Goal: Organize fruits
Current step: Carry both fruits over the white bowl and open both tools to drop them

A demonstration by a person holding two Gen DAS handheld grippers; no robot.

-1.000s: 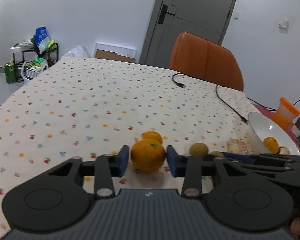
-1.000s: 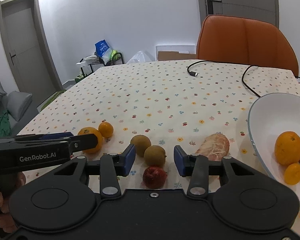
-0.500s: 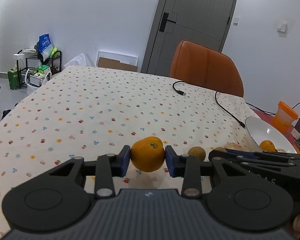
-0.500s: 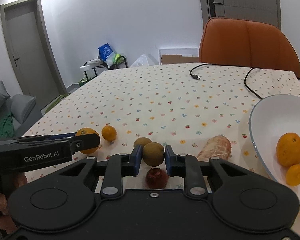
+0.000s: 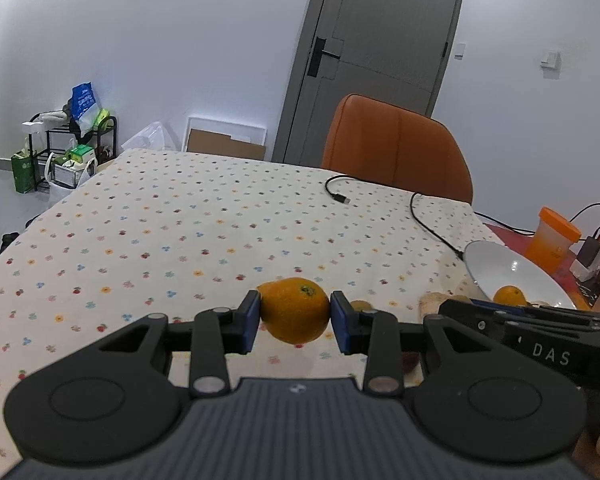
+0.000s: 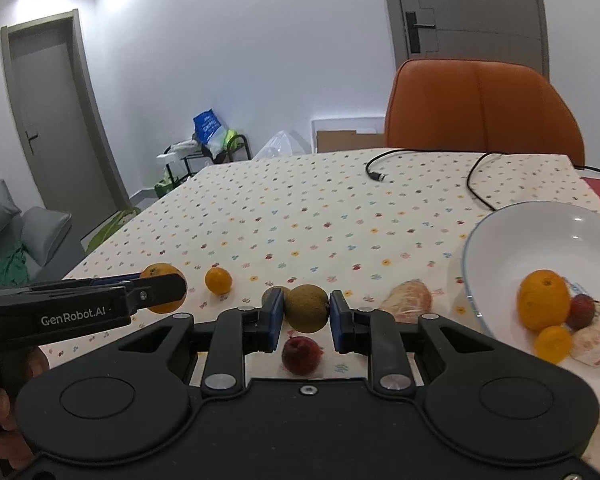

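An orange (image 5: 295,309) is clamped in the left tool (image 5: 295,322) and a brown fruit (image 6: 307,307) in the right tool (image 6: 306,322). Both are held clear of the counter (image 6: 320,208), likely for carrying to the white bowl (image 6: 500,240) at its right edge.

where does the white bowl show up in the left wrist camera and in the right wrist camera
Left wrist: white bowl at the right edge, partly behind the right gripper.
Right wrist: white bowl fills the right side, fruit inside.
Shared landmark: orange chair beyond the table.

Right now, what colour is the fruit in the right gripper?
Brownish green fruit, clearest in the right wrist view.
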